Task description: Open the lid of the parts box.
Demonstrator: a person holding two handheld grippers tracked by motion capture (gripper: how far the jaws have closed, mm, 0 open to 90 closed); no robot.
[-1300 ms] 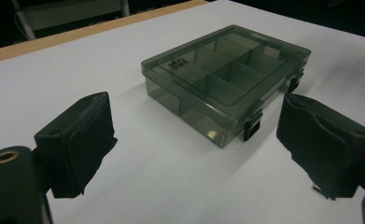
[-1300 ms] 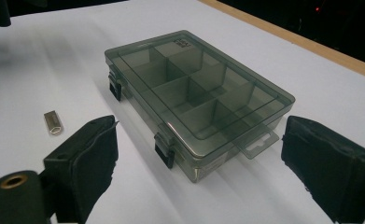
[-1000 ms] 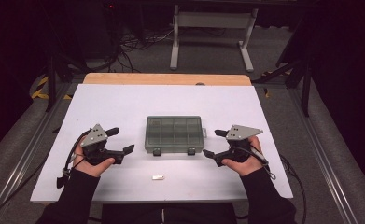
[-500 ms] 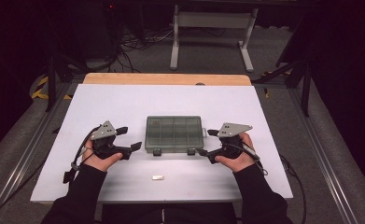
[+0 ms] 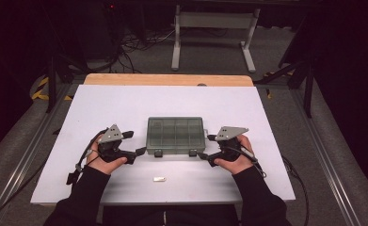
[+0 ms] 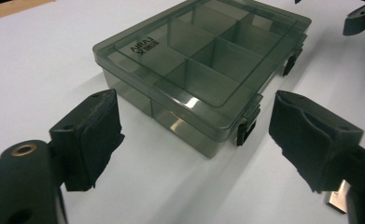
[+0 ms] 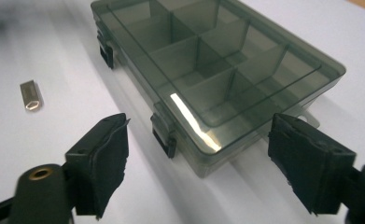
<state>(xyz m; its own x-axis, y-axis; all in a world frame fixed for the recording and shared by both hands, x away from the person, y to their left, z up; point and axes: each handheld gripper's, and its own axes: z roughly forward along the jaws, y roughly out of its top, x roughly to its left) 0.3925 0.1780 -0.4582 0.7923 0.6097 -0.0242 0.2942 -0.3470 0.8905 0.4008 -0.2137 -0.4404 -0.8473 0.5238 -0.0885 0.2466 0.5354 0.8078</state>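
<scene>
Flanking the closed compartment box (image 5: 176, 135), both tongs wide, narrowing, empty; metal clip (image 5: 159, 179) nearby.

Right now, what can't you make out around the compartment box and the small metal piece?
- Compartment box contents: the dark tinted lid hides them in the high view and both gripper views.
- Lid lettering: upside down and blurred in the left gripper view.
- Small metal piece: too small to identify in the high view, blurred in the right gripper view.

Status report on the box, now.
Left gripper and right gripper open, jaws closing, flanking compartment box corners, no contact. Lid latched. Small metal piece lies clear.
</scene>
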